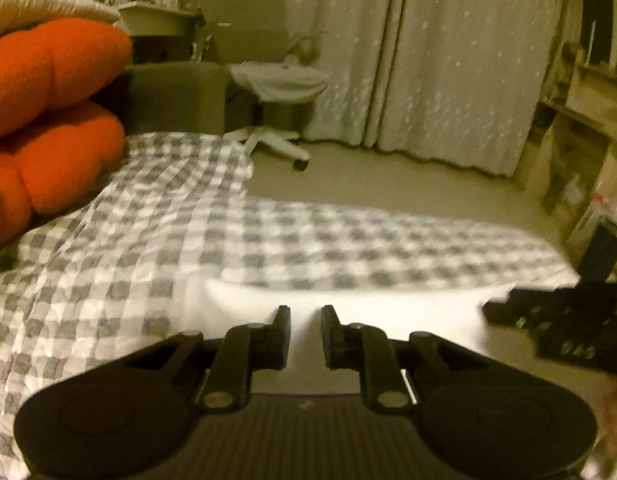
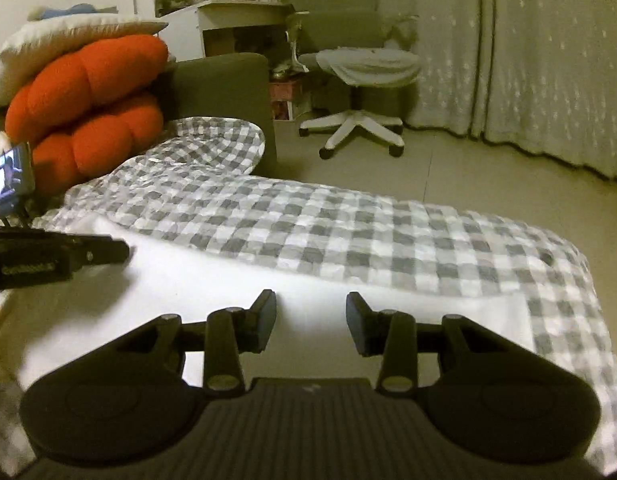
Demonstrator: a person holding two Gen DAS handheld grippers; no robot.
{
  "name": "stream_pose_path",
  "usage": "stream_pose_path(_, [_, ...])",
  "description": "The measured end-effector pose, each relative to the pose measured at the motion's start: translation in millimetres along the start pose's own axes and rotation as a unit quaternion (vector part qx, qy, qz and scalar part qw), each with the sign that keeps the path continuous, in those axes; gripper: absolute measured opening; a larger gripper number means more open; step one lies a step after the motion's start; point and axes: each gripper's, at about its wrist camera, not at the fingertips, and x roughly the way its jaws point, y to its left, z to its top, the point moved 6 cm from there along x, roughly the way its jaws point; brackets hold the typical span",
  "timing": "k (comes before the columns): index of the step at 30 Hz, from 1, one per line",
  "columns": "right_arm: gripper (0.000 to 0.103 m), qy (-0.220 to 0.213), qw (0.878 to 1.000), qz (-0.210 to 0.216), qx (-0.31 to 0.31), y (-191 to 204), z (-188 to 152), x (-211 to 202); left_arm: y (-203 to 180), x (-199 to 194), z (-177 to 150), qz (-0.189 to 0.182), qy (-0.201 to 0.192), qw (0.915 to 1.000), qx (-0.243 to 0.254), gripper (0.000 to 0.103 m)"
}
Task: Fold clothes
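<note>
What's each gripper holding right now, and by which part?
Nothing. Left gripper and right gripper are both open, empty, above the white garment.

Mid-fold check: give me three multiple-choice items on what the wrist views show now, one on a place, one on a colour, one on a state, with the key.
1. What does the white garment lie on?
A. checked bedspread
B. office chair
C. floor

2. What colour are the stacked cushions?
A. blue
B. orange
C. green

3. How stand the right gripper and the left gripper?
A. both shut on cloth
B. one shut, one open
C. both open, empty

Key:
1 A, white cloth spreads over the checks.
2 B, orange in both views.
3 C, a gap shows between each pair of fingers, nothing held.
</note>
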Motion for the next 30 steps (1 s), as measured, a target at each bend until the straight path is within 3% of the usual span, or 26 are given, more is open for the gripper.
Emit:
stream_pose_path(5, [0.028,0.010,1.000,-0.015,-0.002,-5.0,-4.6,9.6,16.5,2.3,0.8,-0.010,0.010,0.9994,-0.032,0.009])
stream_pose_path(7, [0.013,0.010,1.000,-0.028,0.009,-9.8,-2.8,8.9,17.7,0.6,2.1,-0.008,0.009,0.9993,-0.037,0.009])
stream_pose_path(11, [0.013,-0.007,0.998,-0.046,0.035,-16.5,1.4,0.3,20.6,-3.2,2.5,-0.002,0.017,0.9983,-0.055,0.009])
stream_pose_path(12, [0.018,-0.011,0.998,-0.048,0.047,-19.8,4.3,-4.6,21.3,-4.2,2.6,-0.001,0.019,0.9980,-0.060,0.009])
stream_pose_path(14, [0.025,-0.026,0.996,-0.041,0.081,-28.8,12.0,-18.5,24.5,-7.6,5.1,0.015,0.026,0.9972,-0.069,0.009])
stream_pose_path(18, [0.025,-0.037,0.990,-0.029,0.134,-46.5,20.2,-45.3,24.3,-20.4,10.7,0.014,0.009,0.9970,-0.076,0.010])
stream_pose_path(22, [0.026,-0.001,0.986,-0.037,0.164,-60.2,8.0,-60.3,6.1,-29.1,8.4,-0.007,0.003,0.9982,-0.059,0.013])
stream_pose_path(24, [0.027,0.032,0.986,-0.039,0.160,-61.6,-2.0,-62.1,-3.4,-33.5,7.1,-0.018,0.000,0.9986,-0.050,0.020])
stream_pose_path(27, [0.028,0.088,0.989,-0.020,0.114,-47.3,-19.4,-58.2,-10.0,-28.9,-3.1,-0.003,0.021,0.9987,-0.047,0.021])
stream_pose_path(30, [0.028,0.095,0.991,-0.021,0.094,-39.3,-24.4,-59.4,-0.7,-19.5,-14.0,0.007,0.045,0.9967,-0.067,0.021])
